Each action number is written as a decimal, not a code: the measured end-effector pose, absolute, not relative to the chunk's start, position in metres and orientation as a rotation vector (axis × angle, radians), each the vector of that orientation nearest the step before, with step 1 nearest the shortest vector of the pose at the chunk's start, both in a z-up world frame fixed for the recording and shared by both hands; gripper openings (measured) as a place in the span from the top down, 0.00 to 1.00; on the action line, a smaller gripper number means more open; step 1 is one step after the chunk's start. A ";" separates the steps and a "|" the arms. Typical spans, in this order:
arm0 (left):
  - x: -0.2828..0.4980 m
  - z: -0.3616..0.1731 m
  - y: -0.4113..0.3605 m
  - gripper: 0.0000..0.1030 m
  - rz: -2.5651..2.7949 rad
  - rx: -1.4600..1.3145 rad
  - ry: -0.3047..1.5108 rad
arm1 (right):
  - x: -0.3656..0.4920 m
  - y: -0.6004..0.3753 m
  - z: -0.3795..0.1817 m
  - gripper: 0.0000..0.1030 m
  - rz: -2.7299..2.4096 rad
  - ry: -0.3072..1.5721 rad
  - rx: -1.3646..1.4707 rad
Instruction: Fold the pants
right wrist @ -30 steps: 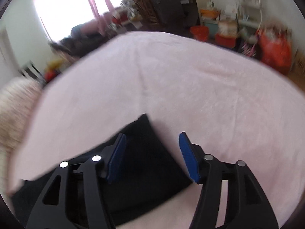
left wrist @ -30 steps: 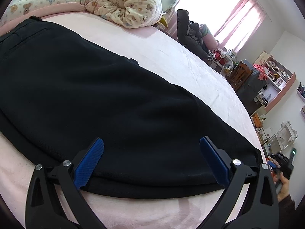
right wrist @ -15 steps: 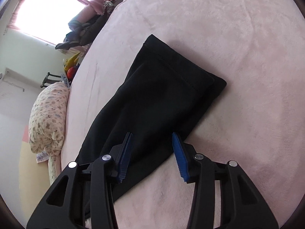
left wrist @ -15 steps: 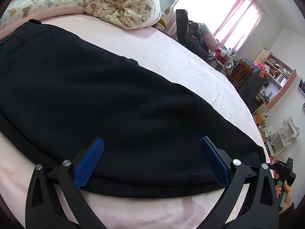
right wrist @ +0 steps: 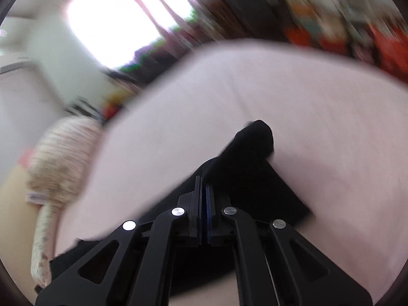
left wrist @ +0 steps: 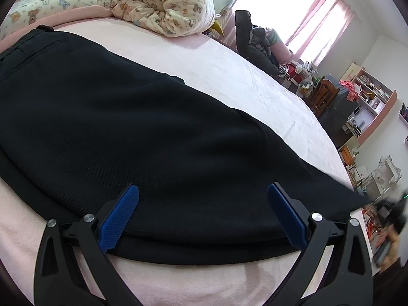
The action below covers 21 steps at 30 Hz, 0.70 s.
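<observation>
Black pants (left wrist: 127, 132) lie flat along the pink bed (left wrist: 242, 81), waist at the far left, legs running to the right. My left gripper (left wrist: 202, 214) is open, its blue pads straddling the pants' near edge at mid-length. In the blurred right wrist view, my right gripper (right wrist: 203, 188) is shut on the leg end of the pants (right wrist: 244, 158), and the cloth bunches up ahead of the jaws. The hem tip (right wrist: 257, 130) sticks up past the fingers.
A teddy-print duvet and pillow (left wrist: 163, 2) are heaped at the head of the bed. Beyond the far edge stand a dark chair with clothes (left wrist: 255, 43), a desk and pink shelves (left wrist: 367, 107). Pink bed surface lies around the pants.
My right gripper has closed on the pants' leg end and is moving fast, blurring its view; the cloth now bunches up. My left gripper has stayed open in place.
</observation>
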<state>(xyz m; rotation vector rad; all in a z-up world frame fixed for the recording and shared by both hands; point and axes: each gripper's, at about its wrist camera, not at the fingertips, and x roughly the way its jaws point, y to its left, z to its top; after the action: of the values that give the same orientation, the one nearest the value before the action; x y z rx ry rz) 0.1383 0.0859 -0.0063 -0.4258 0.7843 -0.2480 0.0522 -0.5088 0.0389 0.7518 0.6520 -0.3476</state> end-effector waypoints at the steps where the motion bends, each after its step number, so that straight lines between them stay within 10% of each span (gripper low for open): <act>1: 0.138 -0.006 0.086 0.02 -0.250 -0.431 0.786 | 0.050 -0.518 0.011 0.98 -0.376 0.727 0.835; 21: 0.136 0.009 0.149 0.02 -0.264 -0.737 0.675 | 0.017 -0.482 0.016 0.74 -0.077 0.648 0.854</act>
<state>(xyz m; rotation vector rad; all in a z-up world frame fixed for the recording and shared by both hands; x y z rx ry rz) 0.1357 0.1487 0.0088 -0.7365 0.6746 -0.2636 0.0171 -0.4815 0.0164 0.8540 0.6483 -0.0770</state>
